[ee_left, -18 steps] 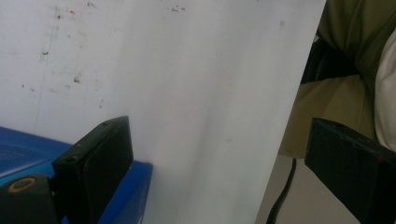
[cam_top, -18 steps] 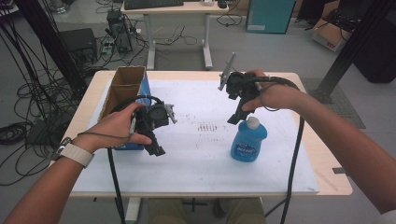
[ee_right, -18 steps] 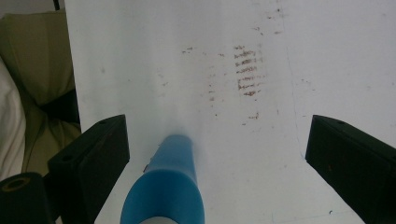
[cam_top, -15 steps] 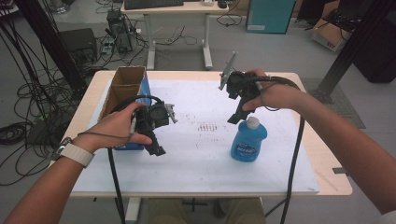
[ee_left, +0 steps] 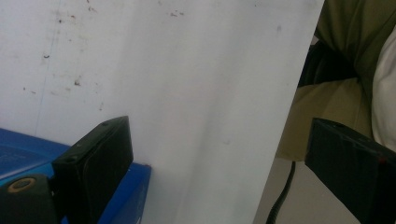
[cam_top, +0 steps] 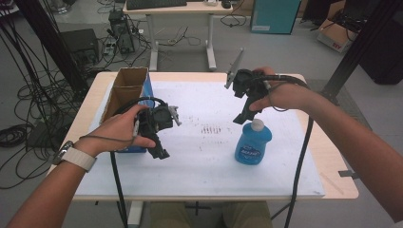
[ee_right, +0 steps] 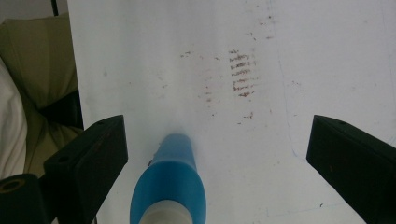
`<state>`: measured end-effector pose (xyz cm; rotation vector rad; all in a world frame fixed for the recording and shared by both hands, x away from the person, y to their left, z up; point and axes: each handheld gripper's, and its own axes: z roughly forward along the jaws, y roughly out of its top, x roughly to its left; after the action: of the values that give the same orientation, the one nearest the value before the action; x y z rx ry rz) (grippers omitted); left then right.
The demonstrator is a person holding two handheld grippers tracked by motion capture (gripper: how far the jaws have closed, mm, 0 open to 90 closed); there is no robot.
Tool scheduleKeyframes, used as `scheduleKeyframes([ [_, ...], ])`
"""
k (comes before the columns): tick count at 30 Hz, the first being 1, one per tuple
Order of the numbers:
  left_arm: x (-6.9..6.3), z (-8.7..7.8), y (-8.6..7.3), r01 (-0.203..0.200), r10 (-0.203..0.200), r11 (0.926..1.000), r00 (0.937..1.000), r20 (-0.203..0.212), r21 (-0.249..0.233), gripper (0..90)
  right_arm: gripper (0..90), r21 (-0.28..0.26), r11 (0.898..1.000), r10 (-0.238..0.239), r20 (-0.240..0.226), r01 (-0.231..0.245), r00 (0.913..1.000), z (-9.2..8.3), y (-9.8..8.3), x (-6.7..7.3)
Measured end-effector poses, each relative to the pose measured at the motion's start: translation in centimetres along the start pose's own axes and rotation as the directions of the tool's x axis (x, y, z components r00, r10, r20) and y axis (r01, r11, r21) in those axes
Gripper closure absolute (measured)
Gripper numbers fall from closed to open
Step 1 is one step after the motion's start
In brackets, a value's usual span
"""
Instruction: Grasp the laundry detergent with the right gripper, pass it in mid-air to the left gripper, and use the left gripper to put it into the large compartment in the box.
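A blue bottle (cam_top: 252, 146) with a white cap stands upright on the white sheet, right of the middle. My right gripper (cam_top: 241, 118) hangs just above and to the left of its cap, jaws pointing down. In the right gripper view the right gripper (ee_right: 218, 140) is open, and the bottle (ee_right: 170, 184) stands below the gap, nearer one jaw, untouched. My left gripper (cam_top: 159, 153) hovers over the sheet beside the box (cam_top: 126, 88), open with nothing in it. In the left gripper view its jaws (ee_left: 219, 140) stand wide over bare sheet, with the box's blue side (ee_left: 18, 156) next to one jaw.
The box is open-topped cardboard with blue sides and stands at the table's left. The white sheet (cam_top: 199, 156) covers most of the wooden table (cam_top: 332, 185) and bears a patch of dark marks (cam_top: 211, 129) in the middle. Cables trail from both grippers over the front edge.
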<state>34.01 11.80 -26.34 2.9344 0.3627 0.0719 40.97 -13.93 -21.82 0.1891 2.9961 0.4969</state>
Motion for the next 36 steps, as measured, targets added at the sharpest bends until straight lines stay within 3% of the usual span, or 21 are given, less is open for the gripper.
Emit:
scheduleKeyframes([
  [18, 0.2, 0.2, 0.5, -0.012, 0.012, 0.9998, 0.9999, -0.004, -0.013, 8.1, 4.6, -0.046, 0.998, 0.047, 0.019, -0.046, 0.9987, -2.4, -2.0, 0.0],
  [36, -0.2, 0.0, 0.6, -0.015, 0.014, 0.9997, 0.9998, -0.015, -0.021, 8.1, 4.5, -0.068, 0.996, 0.051, 0.025, -0.049, 0.9984, -3.6, -3.7, 0.7],
])
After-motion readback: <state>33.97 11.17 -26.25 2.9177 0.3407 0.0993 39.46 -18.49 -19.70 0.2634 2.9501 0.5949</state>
